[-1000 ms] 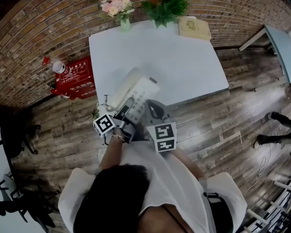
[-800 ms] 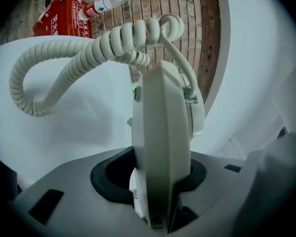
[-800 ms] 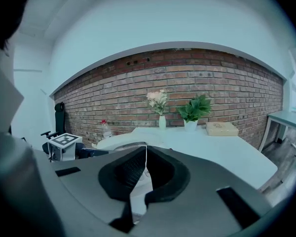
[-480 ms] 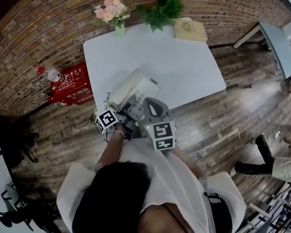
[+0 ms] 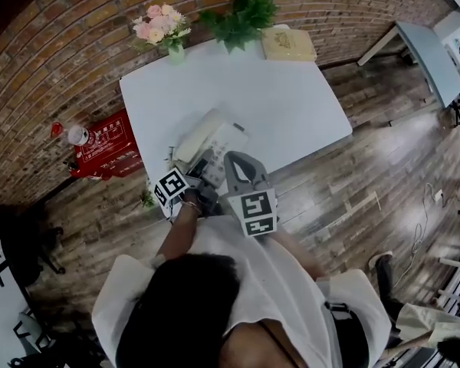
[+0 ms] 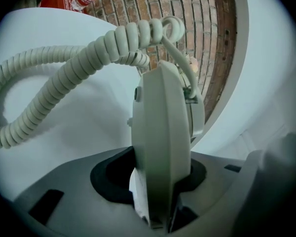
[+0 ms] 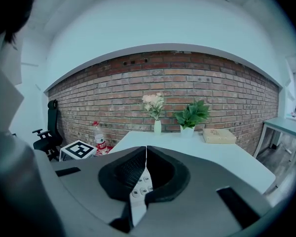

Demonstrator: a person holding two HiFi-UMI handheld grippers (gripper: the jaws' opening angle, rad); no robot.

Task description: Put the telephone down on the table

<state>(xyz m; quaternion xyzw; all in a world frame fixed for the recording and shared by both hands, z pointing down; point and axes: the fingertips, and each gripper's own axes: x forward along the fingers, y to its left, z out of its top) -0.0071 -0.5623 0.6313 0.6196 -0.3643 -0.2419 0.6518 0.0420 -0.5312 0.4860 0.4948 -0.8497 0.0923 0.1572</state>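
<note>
The white desk (image 5: 291,106) stands against a brick wall. The telephone (image 5: 211,140) is at the desk's near edge, close to the left corner, and I cannot tell whether it touches the surface. The left gripper (image 6: 160,167) has its fingers clamped on the telephone's pale body, which stands on edge between them. The coiled cord (image 6: 64,78) loops off to the left. The right gripper (image 7: 146,151) sits over the telephone's near end with its fingers together, and keypad buttons show through the slit below. Along the far edge are a plant (image 5: 236,18), a flat box (image 5: 287,43) and a vase of flowers (image 5: 162,31).
</note>
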